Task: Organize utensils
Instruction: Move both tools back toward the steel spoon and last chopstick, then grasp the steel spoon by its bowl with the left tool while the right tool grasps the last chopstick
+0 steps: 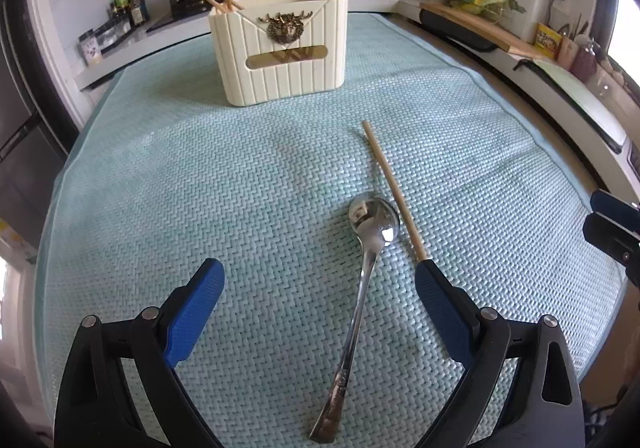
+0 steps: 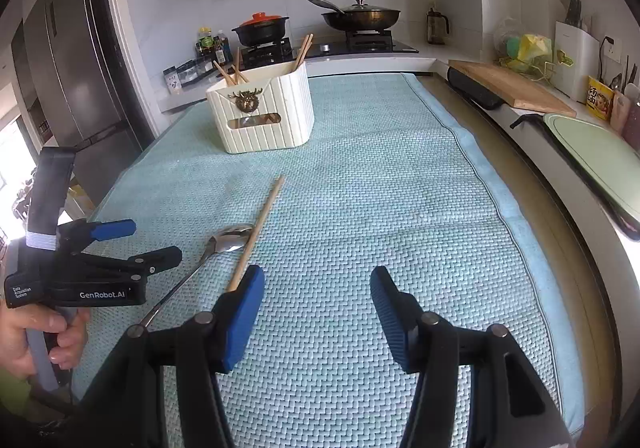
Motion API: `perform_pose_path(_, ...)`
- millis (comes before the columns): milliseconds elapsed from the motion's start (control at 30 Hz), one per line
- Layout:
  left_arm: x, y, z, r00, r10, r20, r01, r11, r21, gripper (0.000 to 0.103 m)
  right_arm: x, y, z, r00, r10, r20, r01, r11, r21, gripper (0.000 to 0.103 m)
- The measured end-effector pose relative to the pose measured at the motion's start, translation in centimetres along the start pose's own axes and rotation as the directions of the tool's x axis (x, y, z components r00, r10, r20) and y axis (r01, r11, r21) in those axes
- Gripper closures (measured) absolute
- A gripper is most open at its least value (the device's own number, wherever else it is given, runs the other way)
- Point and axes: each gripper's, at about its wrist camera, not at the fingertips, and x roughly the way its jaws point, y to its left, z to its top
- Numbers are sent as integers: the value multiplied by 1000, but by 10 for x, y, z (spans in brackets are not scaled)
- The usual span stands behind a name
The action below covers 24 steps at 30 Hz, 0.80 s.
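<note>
Spoon [image 1: 362, 276] btwn L claw [image 1: 320, 280] tips (spread), chopstick [image 1: 394, 190] beside, R claw [image 2: 317, 288] apart

Steel spoon [image 1: 362, 272] beside loose chopstick [image 1: 391, 188] — cream holder [image 1: 280, 48] upright beyond.

Bright, even daylight; blown-out window glare at far right edge of left wrist view and lower left of right wrist view. Soft, faint shadows on the mat [image 1: 248, 176]. Specular highlight on spoon [image 1: 374, 226] bowl. Strong fisheye bowing, dark vignette at corners. Centre sharp.
</note>
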Motion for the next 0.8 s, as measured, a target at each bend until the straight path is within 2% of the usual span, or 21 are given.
perform_pose_path(333,15,3,5,1000,5,-30,-4,1000,23,6,13,-3,-5,999,17,-27,-16,999,37,47)
perform_pose_path(567,33,7,8,996,-30,-87,34,998,45,7,15,-2,-6,999,26,-28,-24,998,51,47)
perform_pose_path(800,55,-7,15,988,-52,-147,67,993,101,8,17,-2,-7,999,34,-34,-32,997,64,47)
